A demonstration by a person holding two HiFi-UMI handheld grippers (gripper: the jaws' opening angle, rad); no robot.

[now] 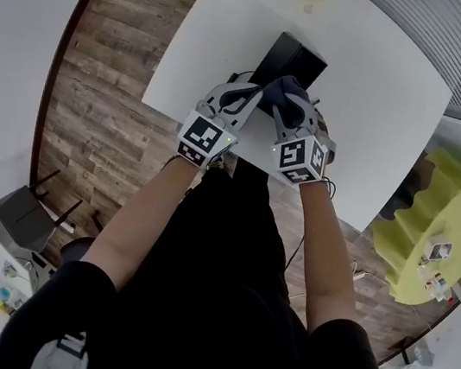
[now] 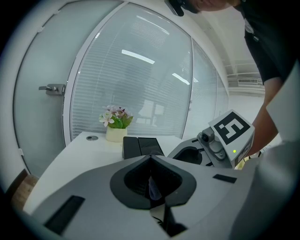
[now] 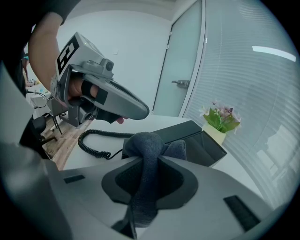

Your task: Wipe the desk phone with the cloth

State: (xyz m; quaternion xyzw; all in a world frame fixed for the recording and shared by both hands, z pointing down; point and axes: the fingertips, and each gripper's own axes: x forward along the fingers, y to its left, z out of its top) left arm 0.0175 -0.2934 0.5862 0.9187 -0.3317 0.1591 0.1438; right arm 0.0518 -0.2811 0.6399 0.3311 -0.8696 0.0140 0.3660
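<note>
Forearms (image 1: pixel 327 239) over white table (image 1: pixel 377 90), wooden floor (image 1: pixel 109 71)

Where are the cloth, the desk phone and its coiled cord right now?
cloth (image 3: pixel 149 143), right gripper view, bunched top.
desk phone (image 3: pixel 203 147), right gripper view, sloping black face.
coiled cord (image 3: pixel 103 133), right gripper view, upper strand.

Our forearms reach toward 12 o'clock, side by side. Left gripper (image 1: pixel 254 97) at 9 o'clock of right, jaws together. Right gripper (image 1: pixel 286 105) clamps cloth (image 3: pixel 147 154).
</note>
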